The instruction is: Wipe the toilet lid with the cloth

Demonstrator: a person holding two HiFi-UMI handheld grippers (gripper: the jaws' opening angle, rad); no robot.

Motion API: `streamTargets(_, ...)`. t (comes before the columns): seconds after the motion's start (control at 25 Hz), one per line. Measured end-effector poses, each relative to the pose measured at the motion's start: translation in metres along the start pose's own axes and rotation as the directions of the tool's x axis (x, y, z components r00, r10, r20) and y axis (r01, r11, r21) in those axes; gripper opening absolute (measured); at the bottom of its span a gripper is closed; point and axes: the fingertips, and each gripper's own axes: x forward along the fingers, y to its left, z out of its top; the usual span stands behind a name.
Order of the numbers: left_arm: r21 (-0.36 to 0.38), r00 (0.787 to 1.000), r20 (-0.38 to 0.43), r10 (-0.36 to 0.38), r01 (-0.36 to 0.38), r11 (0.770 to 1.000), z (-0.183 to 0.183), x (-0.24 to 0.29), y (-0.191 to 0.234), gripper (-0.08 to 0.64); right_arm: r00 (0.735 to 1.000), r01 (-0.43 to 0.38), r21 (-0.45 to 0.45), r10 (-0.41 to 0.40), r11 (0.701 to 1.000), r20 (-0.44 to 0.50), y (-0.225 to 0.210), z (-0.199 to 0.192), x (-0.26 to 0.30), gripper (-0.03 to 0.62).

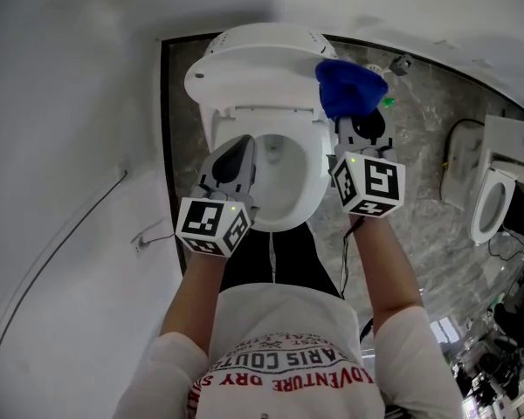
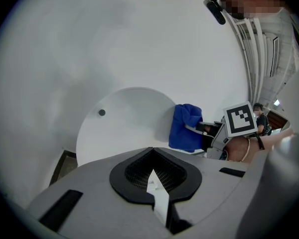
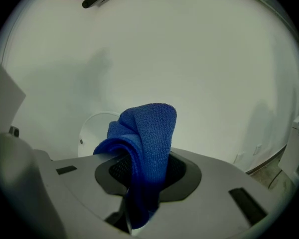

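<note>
The blue cloth (image 1: pixel 349 90) is pinched in the right hand-held gripper (image 1: pixel 355 119). The jaws are shut tight on it, and a fat fold of cloth sticks up past the tips. The white toilet lid (image 1: pixel 253 59) stands up against the wall (image 1: pixel 52 103), just in front of this hand-held gripper. The cloth is at the lid's edge on that side; I cannot tell if it touches. The left hand-held gripper (image 1: pixel 242 151) is beside the right one, a bit nearer to the person. Its jaws are pressed together, and I see nothing held in them. Under it is the toilet seat (image 1: pixel 314 177), down over the bowl. Far off past the right hand-held gripper, another toilet (image 1: pixel 489 201) stands on the grey stone floor (image 1: pixel 428 138).
</note>
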Motion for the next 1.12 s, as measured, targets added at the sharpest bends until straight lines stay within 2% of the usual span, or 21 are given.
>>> streamTargets(0.24, -0.018, 0.999, 0.036, 0.013, -0.012, 1.0, -0.003, -0.007, -0.029, 0.006, 0.999, 0.032, 0.015, -0.031, 0.999, -0.034, -0.028, -0.006, -0.03, 0.098)
streamTargets(0.4, -0.056, 0.999, 0.042, 0.024, -0.022, 0.998, -0.016, -0.02, -0.023, 0.006, 0.999, 0.007, 0.018, -0.006, 1.0, -0.043, -0.013, -0.015, -0.045, 0.098)
streamTargets(0.52, -0.072, 0.998, 0.04, 0.039, -0.036, 0.997, -0.027, -0.029, -0.002, 0.006, 0.997, -0.061, 0.019, 0.062, 0.998, -0.053, 0.022, -0.03, -0.042, 0.098)
streamTargets(0.72, -0.02, 0.988, 0.121, 0.1, -0.098, 0.995, -0.021, -0.056, 0.057, 0.006, 0.987, -0.149, 0.04, 0.152, 0.988, -0.056, 0.098, -0.062, -0.015, 0.098)
streamTargets(0.84, -0.045, 0.979, 0.145, 0.143, -0.137, 0.989, -0.025, -0.07, 0.094, 0.006, 0.977, -0.205, 0.064, 0.207, 0.977, -0.041, 0.146, -0.079, 0.006, 0.098)
streamTargets(1.12, -0.054, 0.982, 0.109, 0.154, -0.149, 0.987, -0.052, -0.082, 0.16, 0.006, 0.952, -0.305, 0.052, 0.306, 0.951, 0.003, 0.232, -0.103, 0.055, 0.098)
